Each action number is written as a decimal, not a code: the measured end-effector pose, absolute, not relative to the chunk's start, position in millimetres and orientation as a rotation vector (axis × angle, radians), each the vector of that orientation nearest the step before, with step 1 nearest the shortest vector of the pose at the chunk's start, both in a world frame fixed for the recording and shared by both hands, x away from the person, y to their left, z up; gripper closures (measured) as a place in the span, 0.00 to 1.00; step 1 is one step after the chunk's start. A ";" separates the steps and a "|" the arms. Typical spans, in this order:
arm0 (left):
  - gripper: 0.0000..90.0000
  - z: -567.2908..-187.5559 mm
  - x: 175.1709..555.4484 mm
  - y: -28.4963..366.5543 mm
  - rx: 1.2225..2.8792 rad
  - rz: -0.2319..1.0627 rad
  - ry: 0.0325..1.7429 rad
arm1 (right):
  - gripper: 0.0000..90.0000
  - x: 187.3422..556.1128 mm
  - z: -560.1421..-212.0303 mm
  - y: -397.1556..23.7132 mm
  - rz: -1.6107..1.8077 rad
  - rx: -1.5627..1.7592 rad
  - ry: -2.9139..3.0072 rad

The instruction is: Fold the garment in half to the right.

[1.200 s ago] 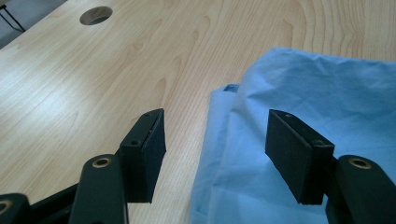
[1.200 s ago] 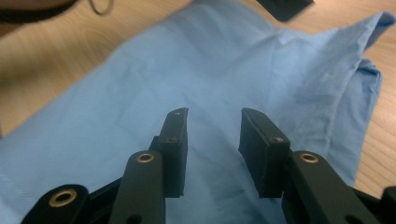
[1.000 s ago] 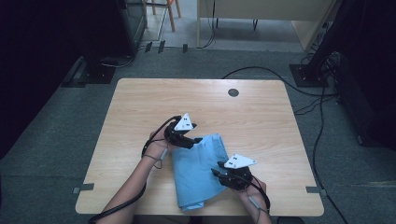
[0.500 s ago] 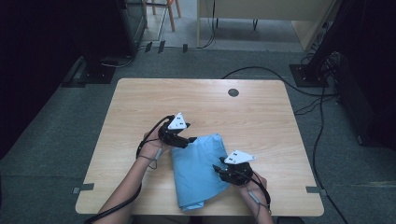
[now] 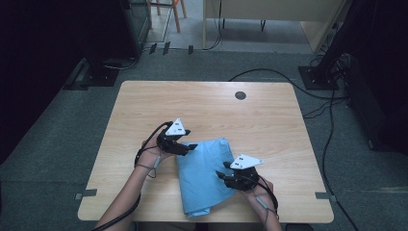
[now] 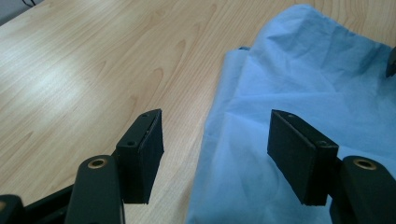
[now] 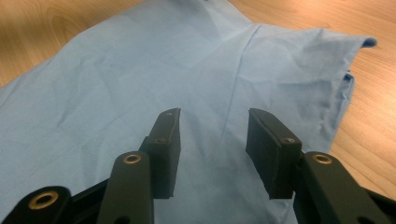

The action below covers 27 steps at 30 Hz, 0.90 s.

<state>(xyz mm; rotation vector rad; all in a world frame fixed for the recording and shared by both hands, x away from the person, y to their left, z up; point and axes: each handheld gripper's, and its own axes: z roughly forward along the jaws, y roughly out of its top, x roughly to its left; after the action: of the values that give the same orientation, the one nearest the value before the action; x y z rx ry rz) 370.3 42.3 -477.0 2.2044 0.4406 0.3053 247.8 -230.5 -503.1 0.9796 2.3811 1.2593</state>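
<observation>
Black jaws of the left gripper (image 6: 215,154) stand spread with nothing pinched: one jaw is over bare wood, the other over the edge of the blue cloth (image 6: 317,93), and the cloth's border runs through the gap between them. In the high view this left gripper (image 5: 188,146) sits at the cloth's far left corner, with the person's left hand (image 5: 156,151) behind it. The right gripper (image 7: 212,140) is also parted, its jaws having just been opening; the cloth lies flat beneath them and nothing is clamped between the pads. In the high view the right gripper (image 5: 222,174) rests at the right edge of the blue cloth (image 5: 204,171), roughly midway along it. The cloth is folded into a long creased panel lying on the near half of the wooden table (image 5: 211,108), its near end almost at the table edge. A small dark round disc (image 5: 240,95) is set in the tabletop near the far edge, well apart from the cloth.
</observation>
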 end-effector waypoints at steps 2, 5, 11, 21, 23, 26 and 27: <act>0.40 -478.6 368.5 44.0 2.202 0.303 0.442 | 0.58 249.0 -504.0 -230.0 1.268 0.966 2.396; 0.40 -484.7 367.2 46.4 2.214 0.291 0.441 | 0.58 250.3 -505.4 -229.2 1.276 0.962 2.411; 0.40 -490.1 368.9 48.7 2.223 0.301 0.455 | 0.57 257.4 -510.4 -226.9 1.252 0.948 2.453; 0.40 -495.3 371.4 52.6 2.215 0.355 0.500 | 0.58 269.2 -513.6 -227.4 1.189 0.880 2.488; 0.40 -494.5 370.7 53.5 2.205 0.354 0.501 | 0.58 270.8 -513.2 -229.6 1.173 0.883 2.474; 0.37 -491.7 368.4 56.5 2.175 0.341 0.516 | 0.58 272.0 -511.6 -231.7 1.230 0.882 2.470; 0.37 -491.0 367.3 57.3 2.168 0.339 0.526 | 0.57 272.0 -511.6 -231.7 1.230 0.882 2.470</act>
<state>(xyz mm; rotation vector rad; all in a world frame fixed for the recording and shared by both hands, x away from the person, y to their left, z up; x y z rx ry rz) 367.3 57.3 -491.0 2.1678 0.5260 0.3388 272.0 -231.7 -511.6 0.8822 2.4697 1.2297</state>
